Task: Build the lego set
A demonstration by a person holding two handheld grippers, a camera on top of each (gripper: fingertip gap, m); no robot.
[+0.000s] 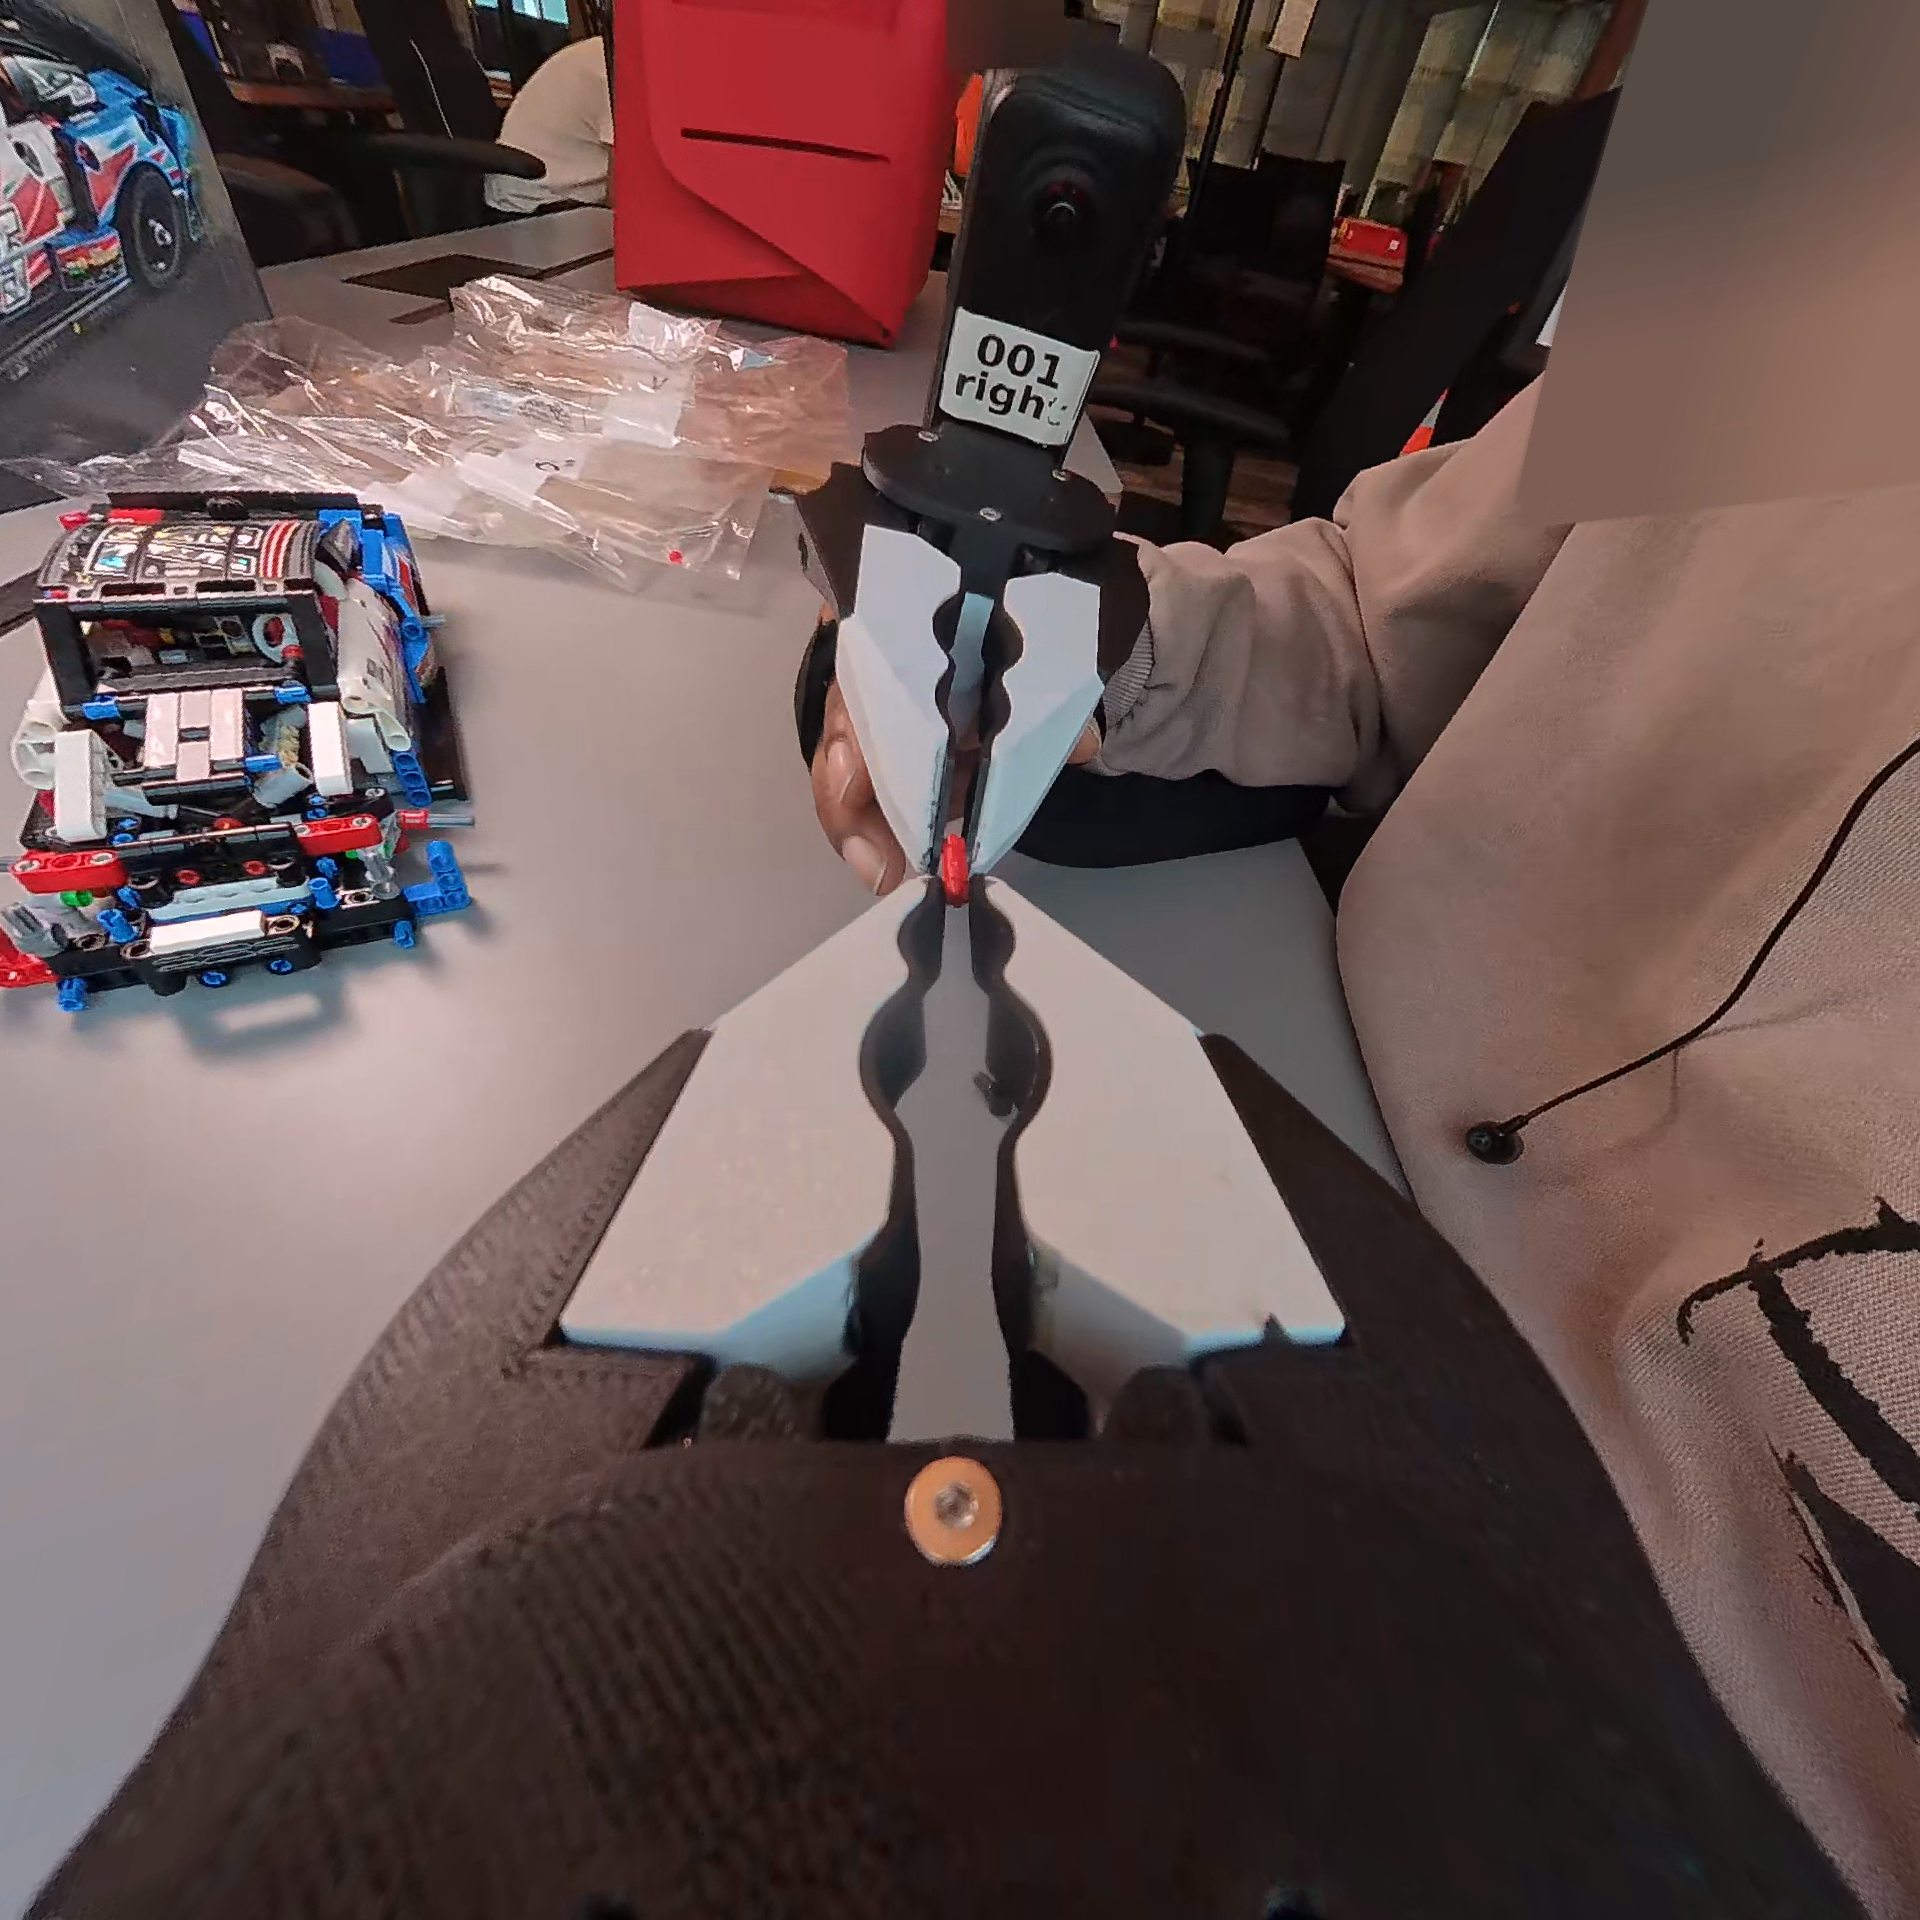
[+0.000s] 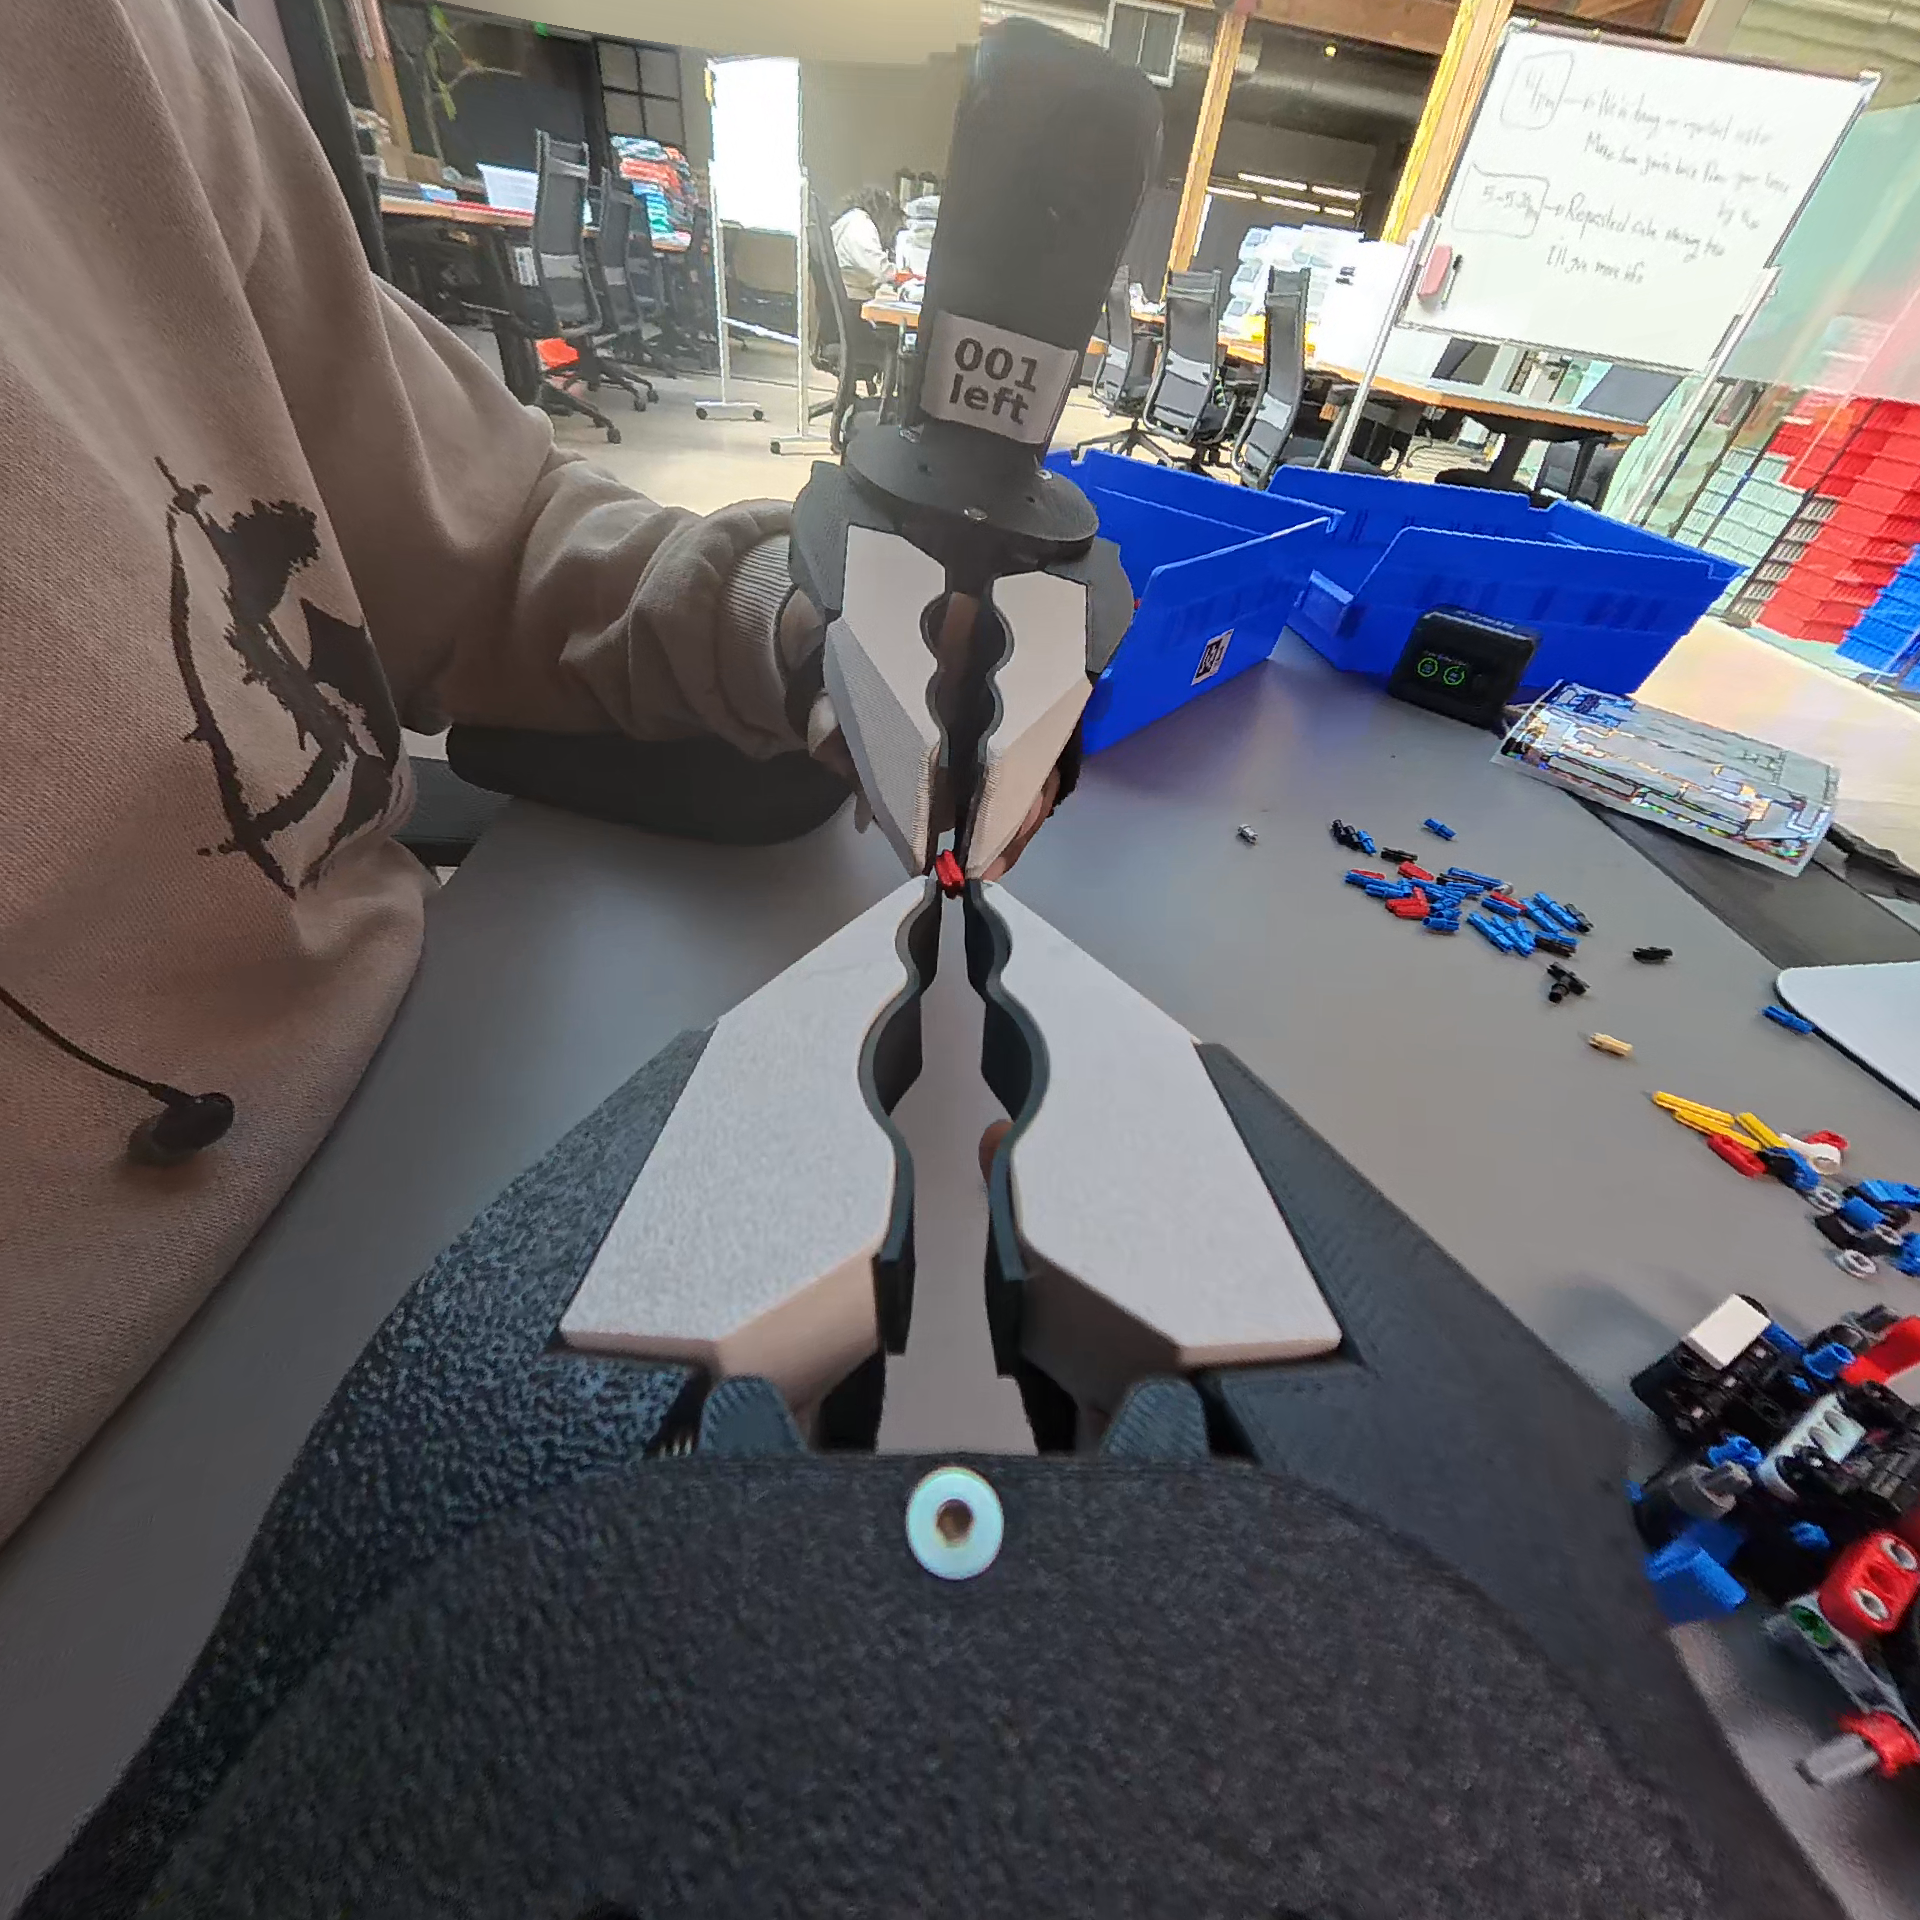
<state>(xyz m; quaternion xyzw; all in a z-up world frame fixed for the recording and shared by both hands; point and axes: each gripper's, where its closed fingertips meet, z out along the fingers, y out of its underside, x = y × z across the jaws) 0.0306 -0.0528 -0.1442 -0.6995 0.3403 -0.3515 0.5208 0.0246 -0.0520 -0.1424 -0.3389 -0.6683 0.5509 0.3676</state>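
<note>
A small red pin (image 1: 953, 869) hangs in the air between the two grippers, which point tip to tip above the grey table (image 1: 520, 1195). My left gripper (image 1: 953, 902) is shut on the pin's near end. My right gripper (image 1: 961, 854), facing it, is shut on the far end. The right wrist view shows the same: the red pin (image 2: 945, 871) between my right gripper (image 2: 951, 899) and the left gripper (image 2: 945, 854). The half-built Lego car (image 1: 223, 748) stands on the table to the left; it also shows in the right wrist view (image 2: 1808, 1455).
Empty plastic bags (image 1: 540, 416), a red box (image 1: 779, 156) and the set's box (image 1: 94, 208) lie behind the car. Loose blue, black and red pins (image 2: 1475, 904), yellow and red parts (image 2: 1756, 1143), a sticker sheet (image 2: 1673, 769), blue bins (image 2: 1455, 582). The person's torso (image 1: 1610, 1039) is close by. Left and right tips are no more than a few centimetres apart. Both grippers' tips are roughly 25 centimeters from the half-built Lego car (image 1: 223, 748).
</note>
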